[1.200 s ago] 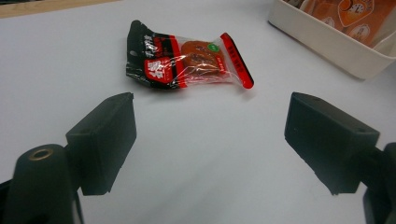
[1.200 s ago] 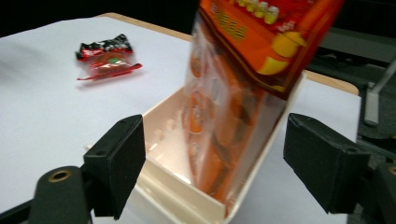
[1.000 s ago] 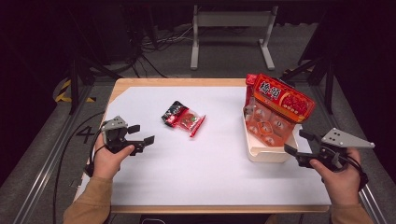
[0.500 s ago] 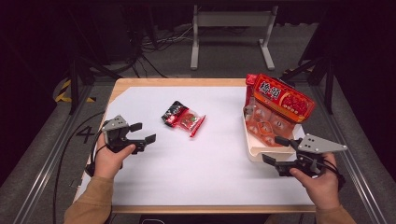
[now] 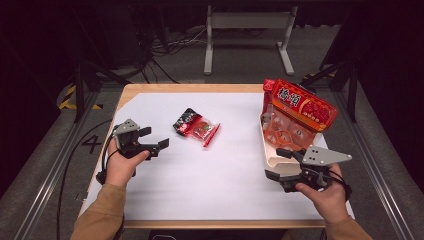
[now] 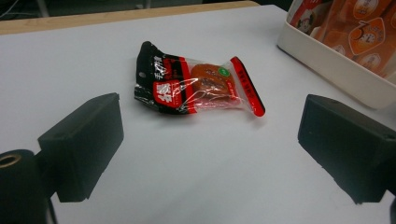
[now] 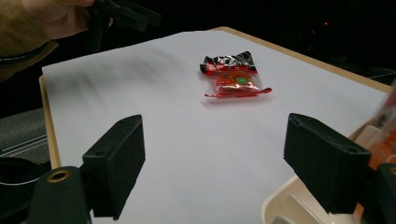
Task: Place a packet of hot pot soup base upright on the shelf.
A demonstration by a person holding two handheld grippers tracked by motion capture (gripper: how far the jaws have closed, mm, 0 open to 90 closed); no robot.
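Note:
A small red and black snack packet (image 5: pixel 196 127) with a clear window lies flat on the white sheet, left of centre. My left gripper (image 5: pixel 156 138) is held to its left, pointing at it. The packet (image 6: pixel 196 85) lies ahead of the open jaws, which have just been opening further with nothing between them. My right gripper (image 5: pixel 275 163) is at the front right, beside the white tray (image 5: pixel 270 159), also open and bare. From there the packet (image 7: pixel 235 74) is far ahead, with the other hand (image 7: pixel 56 16) beyond it. A large red snack bag (image 5: pixel 300 105) stands in the tray over orange packets.
The white sheet (image 5: pixel 225 190) covers a wooden table with bare space between the two hands. The tray's near corner (image 7: pixel 289 205) sits just under my right jaw. Behind the table stand a metal frame (image 5: pixel 247 35) and floor cables (image 5: pixel 165 55).
My right gripper has come in leftward from the table's right edge, now alongside the tray's front corner. The left hand and the packet have stayed put.

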